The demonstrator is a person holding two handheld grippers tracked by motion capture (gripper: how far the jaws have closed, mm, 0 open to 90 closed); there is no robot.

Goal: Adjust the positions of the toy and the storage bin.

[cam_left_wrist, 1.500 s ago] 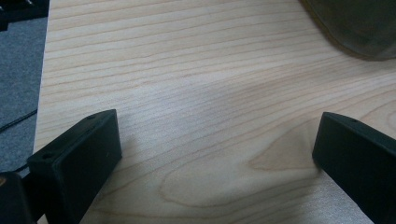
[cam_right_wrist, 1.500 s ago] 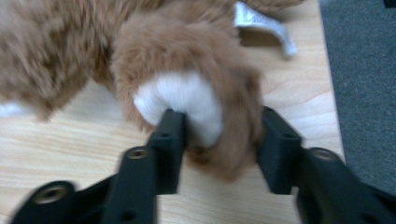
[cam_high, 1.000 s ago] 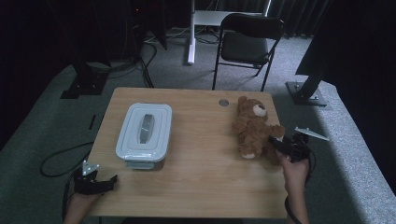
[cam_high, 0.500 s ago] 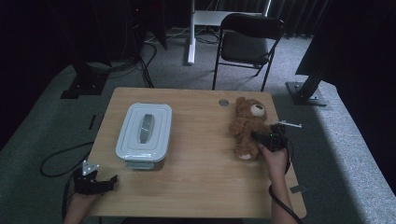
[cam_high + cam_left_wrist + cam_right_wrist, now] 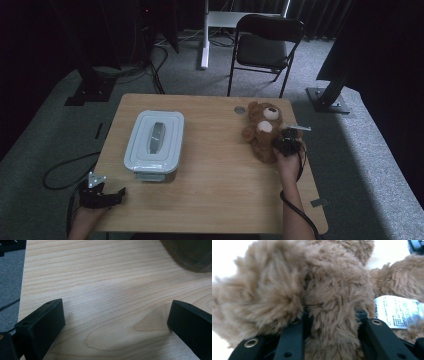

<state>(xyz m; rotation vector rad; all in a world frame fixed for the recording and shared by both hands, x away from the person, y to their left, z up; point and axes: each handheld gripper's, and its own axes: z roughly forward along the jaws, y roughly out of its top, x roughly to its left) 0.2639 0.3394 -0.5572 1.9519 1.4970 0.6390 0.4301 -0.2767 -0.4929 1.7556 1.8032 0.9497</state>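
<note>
wooden table: light grain, set on grey carpet; a small round grey inset is seen near its far edge

teddy bear: brown plush, laid on the table's right side near the far edge, head toward the far side, pale muzzle and foot pad turned up. in the right gripper view a furry limb is seen pressed between the two black jaws, and a white printed label is seen lying against the fur to the right of them

right gripper: held in the person's right hand, placed at the near right side of the bear and touching it. its jaws are seen closed in on the plush limb, fur bulging on either side of them

container: pale grey, rectangular with rounded corners, lid on, a recessed handle along the lid's middle; placed on the table's left half, well apart from the bear. a latch tab is seen at its near end

left gripper: held at the table's near left corner, near the container's near end but apart from it. in the left gripper view its jaws are seen spread wide over bare wood, nothing between them; a dark rounded edge of the container is seen at the upper right

folding chair: dark, stood on the carpet beyond the table
</note>
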